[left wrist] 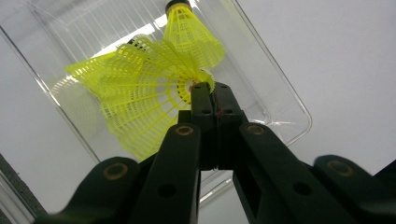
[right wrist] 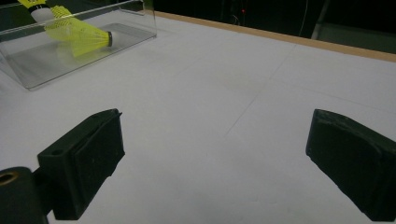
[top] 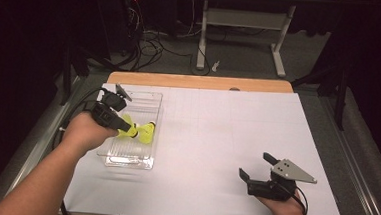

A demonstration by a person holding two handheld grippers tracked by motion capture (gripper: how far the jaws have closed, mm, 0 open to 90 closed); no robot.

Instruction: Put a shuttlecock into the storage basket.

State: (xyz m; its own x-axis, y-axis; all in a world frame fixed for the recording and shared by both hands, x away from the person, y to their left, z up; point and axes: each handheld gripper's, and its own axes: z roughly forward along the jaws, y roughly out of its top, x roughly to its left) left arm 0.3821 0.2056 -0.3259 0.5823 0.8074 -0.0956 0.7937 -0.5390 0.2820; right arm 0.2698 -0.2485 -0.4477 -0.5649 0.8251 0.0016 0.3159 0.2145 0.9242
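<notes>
Left gripper (left wrist: 208,91) pinches a yellow (mesh-skirted) shuttlecock (left wrist: 140,93).

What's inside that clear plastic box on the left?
Two yellow shuttlecocks are in the clear box. The left gripper pinches the nearer one's skirt edge. That skirt covers part of the other and the box floor beneath.

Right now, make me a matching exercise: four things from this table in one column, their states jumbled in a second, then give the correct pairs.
1. left hand-held gripper
2. right hand-held gripper
3. second shuttlecock
4. clear plastic box

A. open above bare table
B. lying inside the box
C. shut on a yellow shuttlecock
D. standing at the table's left

Pairs: 1-C, 2-A, 3-B, 4-D
</notes>
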